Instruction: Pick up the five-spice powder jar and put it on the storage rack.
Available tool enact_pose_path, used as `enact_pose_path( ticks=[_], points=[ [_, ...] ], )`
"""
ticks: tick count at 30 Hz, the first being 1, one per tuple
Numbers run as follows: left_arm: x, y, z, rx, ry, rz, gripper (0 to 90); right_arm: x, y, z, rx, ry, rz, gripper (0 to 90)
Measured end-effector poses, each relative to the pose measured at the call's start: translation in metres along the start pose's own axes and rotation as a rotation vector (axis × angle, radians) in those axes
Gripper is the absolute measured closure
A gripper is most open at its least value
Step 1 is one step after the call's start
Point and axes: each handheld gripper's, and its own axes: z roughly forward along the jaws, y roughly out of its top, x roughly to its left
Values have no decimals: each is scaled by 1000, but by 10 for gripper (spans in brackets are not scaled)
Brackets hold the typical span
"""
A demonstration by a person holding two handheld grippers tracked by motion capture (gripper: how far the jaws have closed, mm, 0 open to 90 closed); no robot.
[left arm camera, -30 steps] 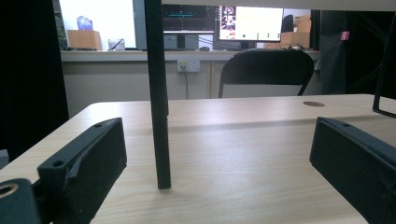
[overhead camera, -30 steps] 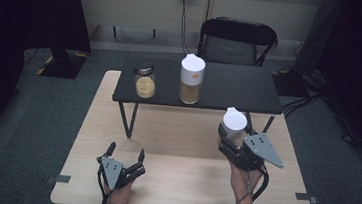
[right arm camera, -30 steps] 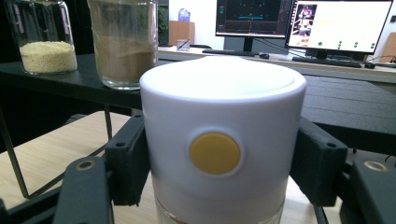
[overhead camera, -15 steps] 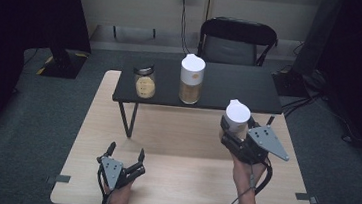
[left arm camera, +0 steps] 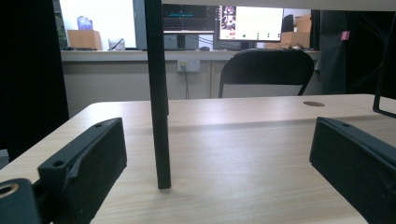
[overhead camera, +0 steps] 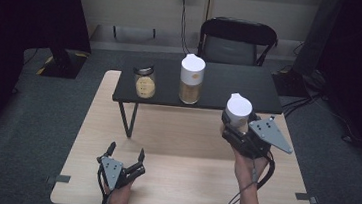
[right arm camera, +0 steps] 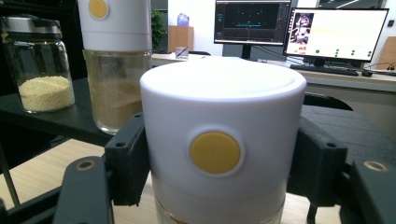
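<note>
1. We see the right gripper (overhead camera: 235, 123) clenched around a white-lidded container (overhead camera: 238, 111), one jaw on each side of it, held above the wooden table (overhead camera: 189, 148) near the black shelf (overhead camera: 240, 87).
2. On that shelf we see a tall white-lidded jar (overhead camera: 191, 79) beside a small glass jar (overhead camera: 144, 81) of pale grains.
3. We see the left gripper (overhead camera: 125, 153) low on the table with jaws spread, empty.

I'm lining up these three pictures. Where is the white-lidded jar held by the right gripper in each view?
High view: jar, right of centre, in the right gripper.
Left gripper view: not in it.
Right gripper view: jar, centre foreground, between the jaws.
Shared landmark: black chair.
</note>
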Motion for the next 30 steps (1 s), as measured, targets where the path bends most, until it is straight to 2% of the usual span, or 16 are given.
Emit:
enact_pose_path(
  ticks=[14,30],
  points=[
    [0,0,0,0,0,0,34,-2,21,4,2,7,6,302],
    [0,0,0,-1,1,0,34,-9,46,17,-5,2,4,303]
  ],
)
